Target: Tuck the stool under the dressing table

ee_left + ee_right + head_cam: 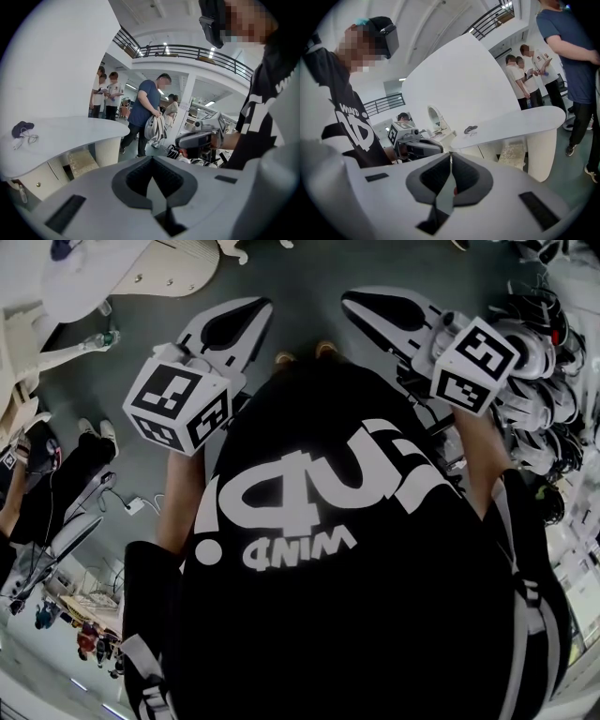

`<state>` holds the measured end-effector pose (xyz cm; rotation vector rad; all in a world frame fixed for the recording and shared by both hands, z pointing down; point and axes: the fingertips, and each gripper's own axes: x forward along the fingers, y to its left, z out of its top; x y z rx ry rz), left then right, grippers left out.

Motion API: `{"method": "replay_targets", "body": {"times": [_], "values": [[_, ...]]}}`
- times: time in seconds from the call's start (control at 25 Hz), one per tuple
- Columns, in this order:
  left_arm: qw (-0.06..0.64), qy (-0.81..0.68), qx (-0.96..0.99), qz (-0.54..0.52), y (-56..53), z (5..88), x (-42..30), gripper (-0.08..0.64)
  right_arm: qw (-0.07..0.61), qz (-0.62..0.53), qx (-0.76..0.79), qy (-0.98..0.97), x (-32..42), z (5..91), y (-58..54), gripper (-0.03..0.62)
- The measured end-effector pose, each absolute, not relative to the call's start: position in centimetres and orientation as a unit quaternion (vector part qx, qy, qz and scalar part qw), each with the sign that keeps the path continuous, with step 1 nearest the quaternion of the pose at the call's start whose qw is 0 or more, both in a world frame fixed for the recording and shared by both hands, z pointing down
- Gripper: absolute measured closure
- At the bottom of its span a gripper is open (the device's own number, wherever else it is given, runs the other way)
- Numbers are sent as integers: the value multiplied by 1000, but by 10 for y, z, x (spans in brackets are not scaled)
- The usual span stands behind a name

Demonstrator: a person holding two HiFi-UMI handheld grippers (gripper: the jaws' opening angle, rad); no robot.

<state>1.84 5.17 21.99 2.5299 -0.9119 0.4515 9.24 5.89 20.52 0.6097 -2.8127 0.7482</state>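
Stool [82, 163], as far as the pale, nubbly block can be taken for it, stands under the dressing table [65, 131]. It is beneath the curved white top, between the ribbed supports and back from the top's front edge. The right gripper view shows the same block in the same recess.

A small dark item with a thin white cord [22, 127] lies on the top near its back edge. A tall, rounded white panel [454, 79] rises there.

The left gripper [151, 160] has its jaws pressed together with nothing between them. The right gripper [450, 158] is likewise closed and empty. Both are held up in front of the person, side by side and well apart from the table. Each carries a cube with black-and-white square markers [178, 399].

Writing shows on the person's black T-shirt [347, 549]. Large white letters cross the chest, and a smaller line reads roughly "WIND". The last letter is unclear, and in the head view the print appears upside down.

A person in a blue T-shirt [149, 101] stands past the table's rounded end, carrying a white backpack [154, 129]. Others in white shirts stand further back, and their print is too small to read.
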Motion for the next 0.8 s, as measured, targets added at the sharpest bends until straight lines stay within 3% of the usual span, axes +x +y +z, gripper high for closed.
{"method": "replay_targets", "body": {"times": [0.8], "values": [[213,-331,903,172,51,238,21,551,90,254,217,-938,108,220,50,561]]}}
